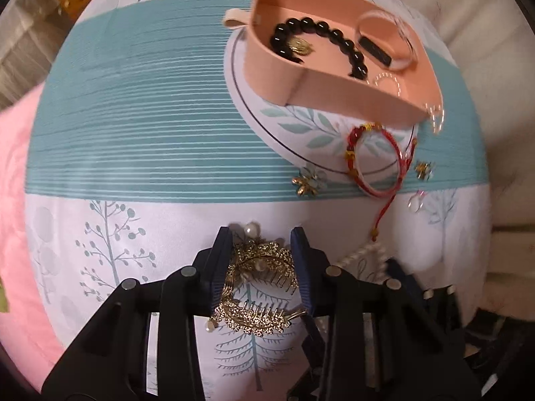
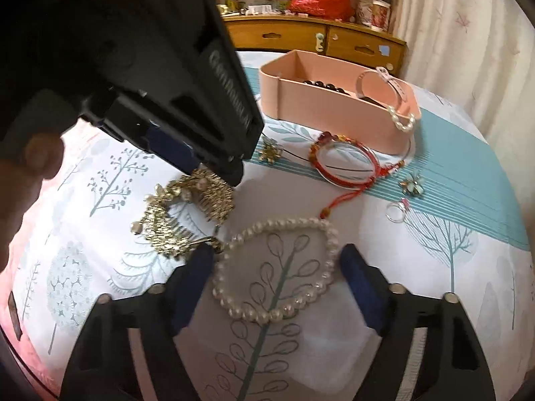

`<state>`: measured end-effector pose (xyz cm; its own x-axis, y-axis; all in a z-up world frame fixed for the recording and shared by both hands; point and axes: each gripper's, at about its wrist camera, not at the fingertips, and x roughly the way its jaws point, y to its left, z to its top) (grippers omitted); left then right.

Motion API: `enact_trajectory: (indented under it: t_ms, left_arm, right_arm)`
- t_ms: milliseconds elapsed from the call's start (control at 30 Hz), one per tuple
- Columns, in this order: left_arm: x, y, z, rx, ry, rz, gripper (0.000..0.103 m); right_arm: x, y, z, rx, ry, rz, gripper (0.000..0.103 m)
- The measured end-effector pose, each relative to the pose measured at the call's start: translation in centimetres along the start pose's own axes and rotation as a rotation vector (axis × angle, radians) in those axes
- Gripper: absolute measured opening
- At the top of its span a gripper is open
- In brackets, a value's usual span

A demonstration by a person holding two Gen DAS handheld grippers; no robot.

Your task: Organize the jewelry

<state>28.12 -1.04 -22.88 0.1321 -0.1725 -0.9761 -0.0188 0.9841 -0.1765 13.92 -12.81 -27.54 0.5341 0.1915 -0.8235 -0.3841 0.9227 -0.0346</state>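
A pink jewelry box [image 1: 337, 90] sits on the bed sheet and holds a black bead bracelet [image 1: 321, 38], a pink strap watch [image 1: 389, 41] and a pearl piece. My left gripper [image 1: 262, 239] is open, its fingers on either side of two gold hair combs [image 1: 257, 287] lying on the sheet; the combs also show in the right wrist view [image 2: 187, 214]. My right gripper [image 2: 277, 260] is open around a pearl bracelet [image 2: 274, 267] that lies flat. The box [image 2: 334, 113] stands beyond. A red cord bracelet [image 1: 374, 160] lies beside the box.
Flower earrings [image 1: 309, 182] [image 1: 424, 168] and a small ring [image 2: 396, 214] lie loose on the sheet [image 1: 133, 133]. A pink blanket [image 1: 16, 200] lies left. A wooden cabinet [image 2: 317, 38] and a curtain [image 2: 468, 33] stand behind the bed.
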Motion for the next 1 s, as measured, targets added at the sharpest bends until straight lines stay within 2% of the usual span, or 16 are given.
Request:
enact_trajectory:
  t_ms: [33, 133, 167, 200, 233, 467, 533, 567, 633, 767, 900, 1000]
  left_arm:
    - [-0.1, 0.6, 0.3, -0.021, 0.001, -0.023, 0.033]
    - [-0.5, 2.0, 0.4, -0.066, -0.004, -0.076, 0.033]
    - [-0.6, 2.3, 0.4, -0.075, -0.007, -0.086, 0.033]
    - [-0.8, 2.6, 0.5, -0.082, -0.009, -0.087, 0.033]
    - [-1.0, 3.1, 0.6, -0.088, -0.015, -0.079, 0.032]
    - [-3.0, 6.7, -1.9, -0.119, -0.038, -0.074, 0.032]
    - [-4.0, 7.5, -2.5, -0.111, -0.047, -0.068, 0.032]
    - [-4.4, 7.7, -2.4, -0.107, -0.053, -0.066, 0.024]
    - [-5.2, 8.3, -2.6, -0.096, -0.068, -0.062, 0.025]
    - [-6.6, 8.4, -2.1, -0.074, -0.108, -0.063, 0.025]
    - [-7.0, 8.6, -2.2, -0.074, -0.097, -0.076, 0.025]
    - [-6.6, 8.2, -2.4, -0.065, -0.089, -0.082, 0.025]
  right_arm:
    - [-0.1, 0.1, -0.3, -0.004, -0.002, 0.003, 0.067]
    - [-0.5, 0.9, -0.6, -0.025, -0.006, 0.019, 0.048]
    - [-0.7, 1.3, -0.8, -0.034, -0.007, 0.025, 0.038]
    - [-0.8, 1.7, -0.7, -0.045, -0.007, 0.029, 0.022]
    - [-1.2, 2.4, -1.0, -0.056, -0.007, 0.022, 0.017]
    - [-1.4, 2.3, -0.3, -0.001, 0.033, 0.043, 0.013]
    - [-1.7, 1.8, 0.1, 0.047, 0.019, 0.041, 0.0]
    - [-1.8, 1.4, 0.4, 0.081, 0.022, 0.049, 0.0]
    - [-1.8, 0.9, 0.6, 0.138, 0.033, 0.07, 0.0]
    - [-1.8, 0.5, 0.6, 0.163, 0.037, 0.075, 0.0]
    - [-1.8, -0.4, 0.4, 0.237, 0.049, 0.097, 0.0]
    - [-2.0, -0.5, 0.2, 0.241, 0.062, 0.099, 0.004]
